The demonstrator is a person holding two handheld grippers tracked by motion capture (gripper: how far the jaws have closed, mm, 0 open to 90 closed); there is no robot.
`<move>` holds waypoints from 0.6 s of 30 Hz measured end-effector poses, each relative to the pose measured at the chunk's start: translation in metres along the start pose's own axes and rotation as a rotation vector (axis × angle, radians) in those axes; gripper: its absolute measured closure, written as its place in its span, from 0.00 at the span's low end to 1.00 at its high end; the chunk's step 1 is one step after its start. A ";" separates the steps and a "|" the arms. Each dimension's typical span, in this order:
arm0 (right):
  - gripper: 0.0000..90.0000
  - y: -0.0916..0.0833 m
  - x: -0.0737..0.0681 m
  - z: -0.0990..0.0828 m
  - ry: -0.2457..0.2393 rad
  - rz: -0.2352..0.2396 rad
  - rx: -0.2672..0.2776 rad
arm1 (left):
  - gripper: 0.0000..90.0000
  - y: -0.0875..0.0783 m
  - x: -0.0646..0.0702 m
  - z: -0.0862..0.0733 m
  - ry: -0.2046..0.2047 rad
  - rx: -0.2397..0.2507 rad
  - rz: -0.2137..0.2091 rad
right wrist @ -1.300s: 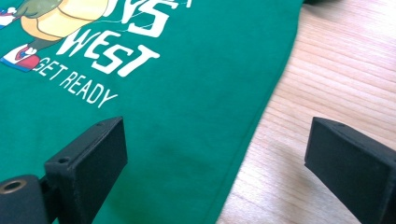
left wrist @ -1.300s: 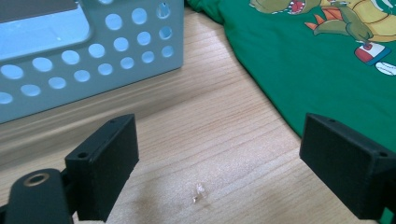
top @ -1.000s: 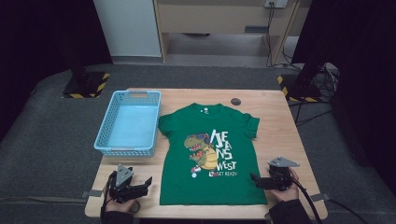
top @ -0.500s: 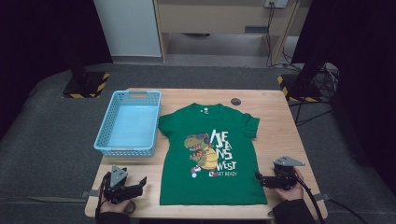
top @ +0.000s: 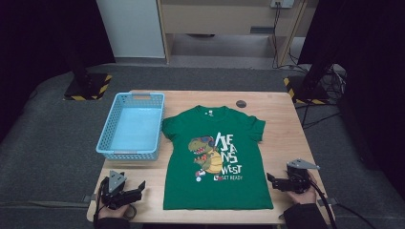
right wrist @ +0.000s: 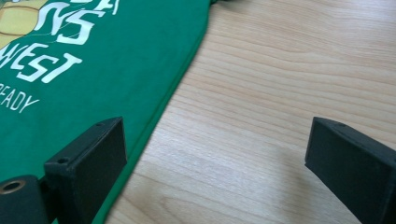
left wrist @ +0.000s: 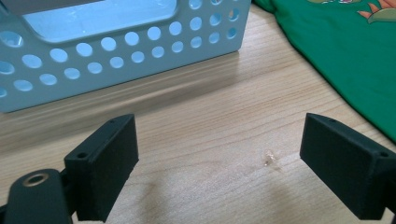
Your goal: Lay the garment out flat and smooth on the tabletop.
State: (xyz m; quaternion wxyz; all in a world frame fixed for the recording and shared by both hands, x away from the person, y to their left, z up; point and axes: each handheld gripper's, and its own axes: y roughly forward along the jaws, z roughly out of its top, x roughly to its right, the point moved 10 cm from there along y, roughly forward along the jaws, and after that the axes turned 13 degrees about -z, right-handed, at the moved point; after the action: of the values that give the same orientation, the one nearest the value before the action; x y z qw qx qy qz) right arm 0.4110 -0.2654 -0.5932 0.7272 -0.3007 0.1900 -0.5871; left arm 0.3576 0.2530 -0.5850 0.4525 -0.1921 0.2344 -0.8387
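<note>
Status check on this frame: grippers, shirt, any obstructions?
Left gripper and right gripper open, empty, flanking the hem. Green T-shirt flat, print up, untouched. Blue basket empty beside it; nothing in the way.

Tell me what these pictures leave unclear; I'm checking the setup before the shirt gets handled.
- Small dark round thing near the table's far edge, high view: too small to identify.
- Green T-shirt, right hand-held gripper view: print cut off by the frame edges.
- Blue basket, left hand-held gripper view: top and left cut off by the frame.
- Neck label, high view: too small to read.
</note>
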 end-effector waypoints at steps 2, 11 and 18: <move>0.06 0.000 0.003 -0.001 0.005 0.000 -0.002 | 0.11 -0.001 -0.001 0.000 0.003 0.002 0.005; 0.05 0.002 0.006 -0.003 -0.012 -0.013 -0.016 | 0.12 -0.007 -0.009 -0.003 0.000 0.007 0.029; 0.04 0.003 0.010 -0.006 -0.021 -0.024 -0.036 | 0.12 -0.010 -0.014 -0.005 0.006 0.002 0.045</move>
State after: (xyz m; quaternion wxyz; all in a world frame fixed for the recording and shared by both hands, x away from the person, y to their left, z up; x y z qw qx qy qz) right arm 0.4124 -0.2761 -0.5990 0.7164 -0.3224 0.1891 -0.5891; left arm 0.3553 0.2707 -0.5855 0.4709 -0.1837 0.2394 -0.8290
